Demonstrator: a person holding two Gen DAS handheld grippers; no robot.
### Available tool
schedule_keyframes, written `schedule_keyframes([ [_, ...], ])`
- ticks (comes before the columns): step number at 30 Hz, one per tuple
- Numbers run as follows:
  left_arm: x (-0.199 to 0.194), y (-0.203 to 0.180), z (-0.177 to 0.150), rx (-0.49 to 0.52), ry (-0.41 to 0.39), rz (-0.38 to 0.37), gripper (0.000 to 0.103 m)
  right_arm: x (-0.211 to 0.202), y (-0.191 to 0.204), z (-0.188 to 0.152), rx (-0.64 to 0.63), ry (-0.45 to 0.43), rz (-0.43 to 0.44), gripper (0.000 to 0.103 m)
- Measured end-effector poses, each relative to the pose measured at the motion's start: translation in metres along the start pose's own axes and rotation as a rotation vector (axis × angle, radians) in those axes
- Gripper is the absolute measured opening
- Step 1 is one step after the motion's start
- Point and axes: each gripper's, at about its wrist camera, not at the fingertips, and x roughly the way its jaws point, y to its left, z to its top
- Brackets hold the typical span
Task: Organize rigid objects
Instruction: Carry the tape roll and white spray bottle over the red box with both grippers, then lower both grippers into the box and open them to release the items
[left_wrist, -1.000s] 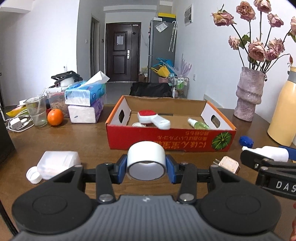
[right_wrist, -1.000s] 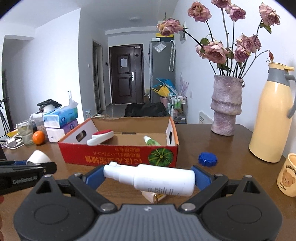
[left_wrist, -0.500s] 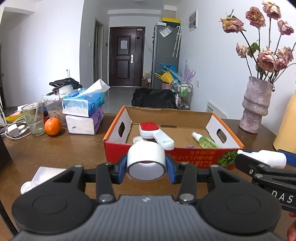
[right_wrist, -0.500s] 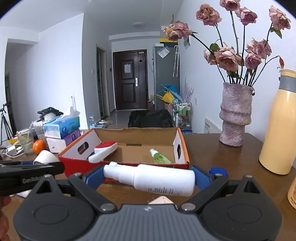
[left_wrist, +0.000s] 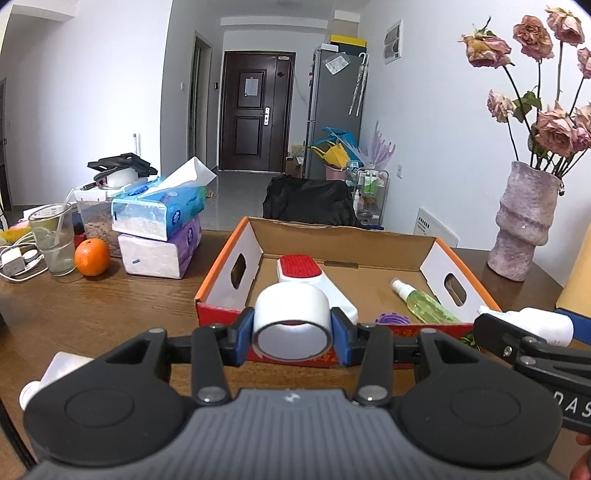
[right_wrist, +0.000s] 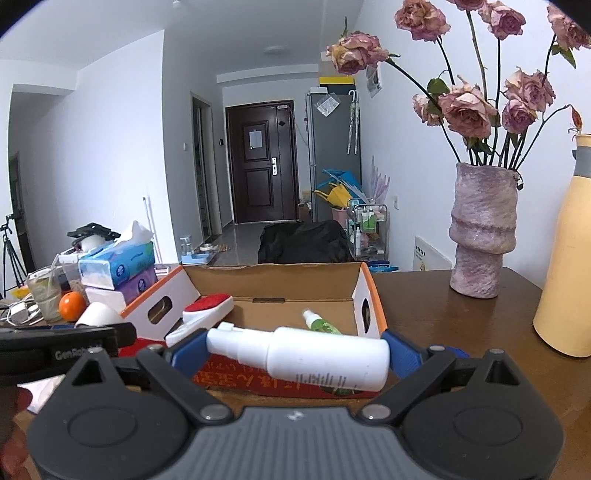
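My left gripper (left_wrist: 291, 334) is shut on a white tape roll (left_wrist: 291, 317), held just above the near wall of the red cardboard box (left_wrist: 229, 317). My right gripper (right_wrist: 295, 354) is shut on a white spray bottle (right_wrist: 303, 356) lying crosswise between its blue pads, also at the box's near wall (right_wrist: 258, 380). Inside the box lie a red-and-white brush (left_wrist: 301, 271), a green spray bottle (left_wrist: 421, 301) and a purple item (left_wrist: 391, 318). The right gripper's bottle (left_wrist: 532, 325) shows at the right of the left wrist view.
Stacked tissue packs (left_wrist: 159, 229), an orange (left_wrist: 92, 256), a glass (left_wrist: 53, 240) and cables sit at the left. A pink vase with dried roses (right_wrist: 480, 232) and a yellow thermos (right_wrist: 565, 258) stand at the right. A white container (left_wrist: 55, 373) lies near left.
Both grippers have moved forward to the box with their objects held; the box looms larger and its inside shows more. The small tan item and blue cap have dropped out of sight.
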Motion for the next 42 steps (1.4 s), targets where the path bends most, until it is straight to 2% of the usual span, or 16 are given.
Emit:
schedule_keyframes([
  [14,0.035,-0.003,0.019,-0.017,-0.015,-0.005,0.044,0.042,-0.007,0.013,0.019,0.011,0.0,0.098],
  [42,0.111,-0.001,0.053,-0.04,-0.004,0.034,0.044,0.127,-0.006,0.041,0.004,0.032,-0.005,0.098],
])
